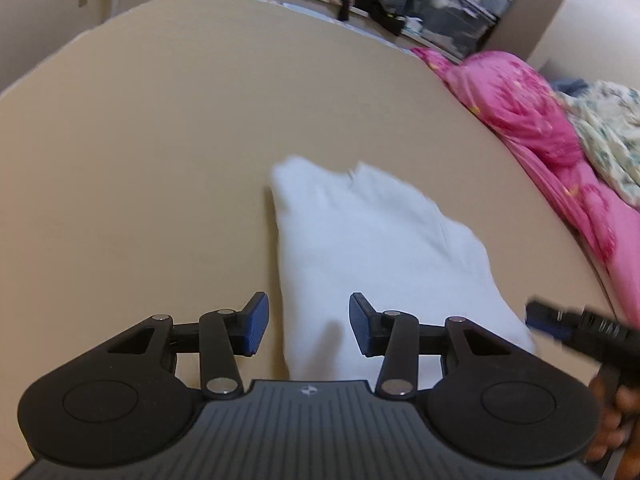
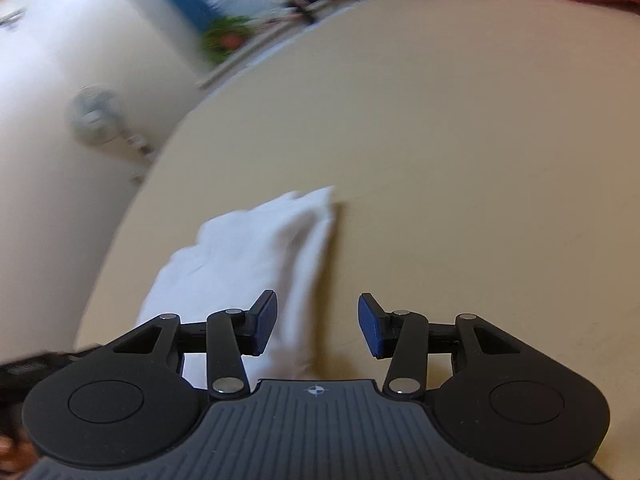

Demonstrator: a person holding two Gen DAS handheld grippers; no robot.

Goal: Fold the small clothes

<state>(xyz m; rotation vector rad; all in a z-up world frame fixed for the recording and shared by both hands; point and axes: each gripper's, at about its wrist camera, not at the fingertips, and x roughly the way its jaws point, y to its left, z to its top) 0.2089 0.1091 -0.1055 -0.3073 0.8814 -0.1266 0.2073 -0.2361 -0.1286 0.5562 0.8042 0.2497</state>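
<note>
A small white garment (image 1: 372, 248) lies folded on the tan surface (image 1: 160, 140). My left gripper (image 1: 309, 330) is open and empty, its jaws apart just above the garment's near left edge. The right gripper's tip (image 1: 560, 326) shows at the garment's right side in the left wrist view. In the right wrist view the garment (image 2: 248, 264) lies left of centre. My right gripper (image 2: 318, 326) is open and empty, with its left finger over the garment's near right edge and its right finger over bare surface.
A pink quilt (image 1: 532, 120) and a floral cloth (image 1: 608, 132) lie along the surface's right side. Cluttered shelves and bins (image 1: 440, 12) stand at the back. A fan (image 2: 96, 116) stands by the wall beyond the surface's left edge.
</note>
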